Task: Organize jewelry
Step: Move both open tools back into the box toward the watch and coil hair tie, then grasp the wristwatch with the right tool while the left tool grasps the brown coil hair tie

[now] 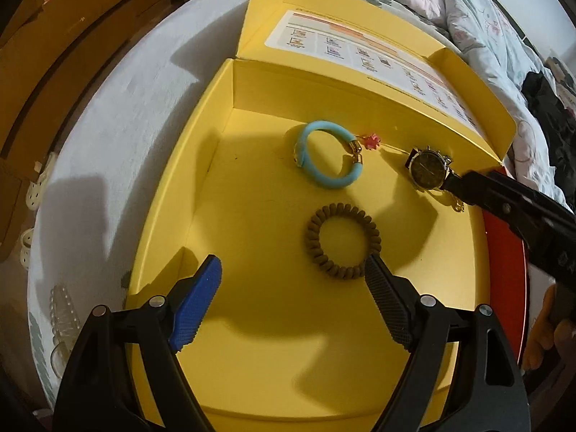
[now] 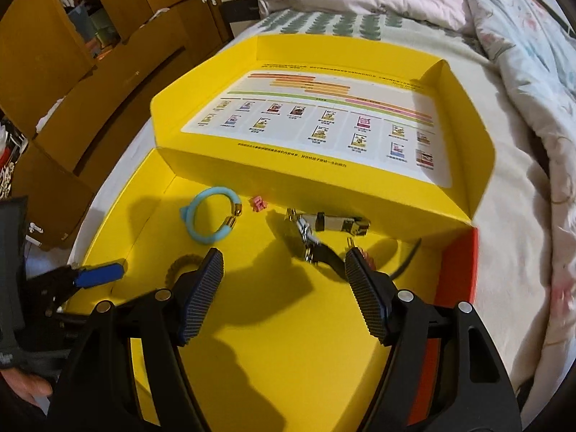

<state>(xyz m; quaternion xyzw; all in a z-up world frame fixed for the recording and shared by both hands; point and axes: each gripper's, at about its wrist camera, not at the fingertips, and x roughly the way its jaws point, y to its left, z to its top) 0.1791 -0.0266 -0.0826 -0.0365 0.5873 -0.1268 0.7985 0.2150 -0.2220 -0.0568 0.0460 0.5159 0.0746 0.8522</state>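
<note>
Two views, left wrist first: I see my left gripper spread wide and holding nothing, hovering over the floor of the yellow box. Brown coil hair tie lies flat just ahead of the fingertips, its near edge close to the right pad but I can't confirm contact. Blue bracelet sits further back, near the rear wall, with a small pink charm just beside its gold clasp. Watch is to the right of the bracelet, dial up; the right gripper reaches in from the right edge with its tip at the watch strap, and I cannot tell from this view whether it grips. Box sits on a white bedsheet, with the lid folded back behind it. Right wrist view: right gripper has its jaws wide apart, nothing clamped. Watch lies just ahead, its black strap running back to the right pad and looking in contact with that pad. Bracelet is front-left, charm between it and the watch, both against the rear wall zone. Hair tie is mostly hidden behind the left finger. Left gripper's blue pad pokes in at the box's left side.
</note>
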